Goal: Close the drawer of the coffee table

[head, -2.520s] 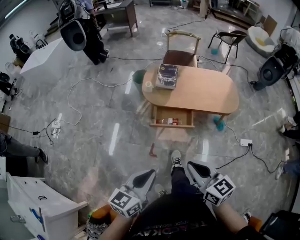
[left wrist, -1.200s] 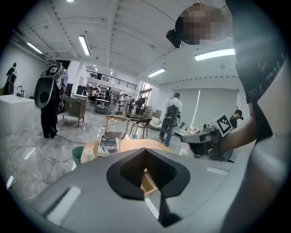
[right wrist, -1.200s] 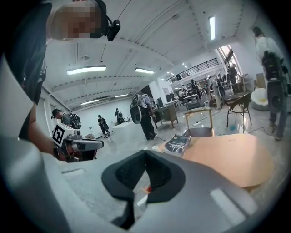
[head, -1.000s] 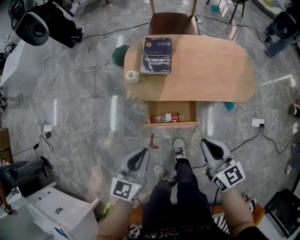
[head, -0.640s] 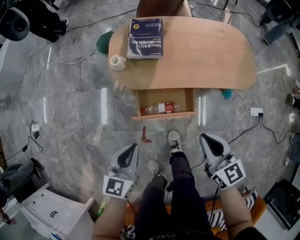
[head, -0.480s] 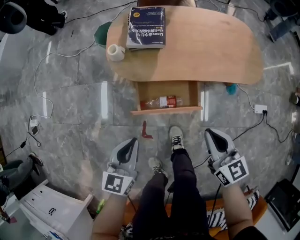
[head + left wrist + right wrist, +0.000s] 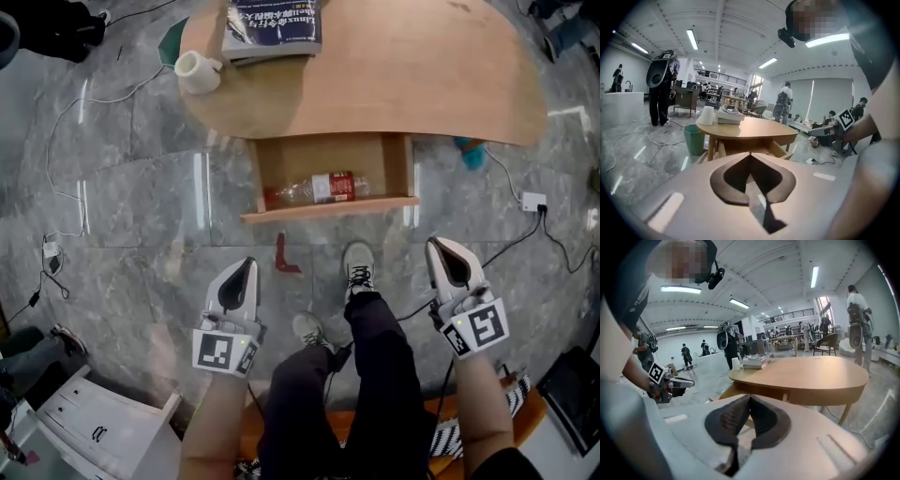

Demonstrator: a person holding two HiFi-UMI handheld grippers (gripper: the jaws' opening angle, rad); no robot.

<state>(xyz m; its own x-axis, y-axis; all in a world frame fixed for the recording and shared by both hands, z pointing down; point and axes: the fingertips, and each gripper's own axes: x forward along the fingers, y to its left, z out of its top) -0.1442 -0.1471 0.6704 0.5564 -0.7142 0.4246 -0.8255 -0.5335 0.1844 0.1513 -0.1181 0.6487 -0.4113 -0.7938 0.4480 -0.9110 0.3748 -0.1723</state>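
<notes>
The oval wooden coffee table [image 7: 422, 84] stands ahead of me with its drawer [image 7: 330, 208] pulled out toward me. A plastic bottle [image 7: 314, 187] lies on its side in the drawer. My left gripper [image 7: 247, 265] is shut and empty, short of the drawer's front left corner, over the floor. My right gripper [image 7: 442, 246] is shut and empty too, just off the drawer's front right corner. In the left gripper view the table [image 7: 750, 132] and the open drawer [image 7: 780, 151] lie beyond the closed jaws. The right gripper view shows the tabletop [image 7: 811, 376] from the other side.
A book [image 7: 272, 23] and a white cup [image 7: 195, 71] rest on the table's left end. A small red object [image 7: 284, 259] lies on the floor before the drawer. My feet [image 7: 358, 267] stand between the grippers. Cables [image 7: 525, 234] run on the right; a white cabinet [image 7: 84, 427] sits lower left.
The table and drawer have come closer and grown larger in the head view. Both grippers have dropped lower and stay shut, now nearer the drawer's front.
</notes>
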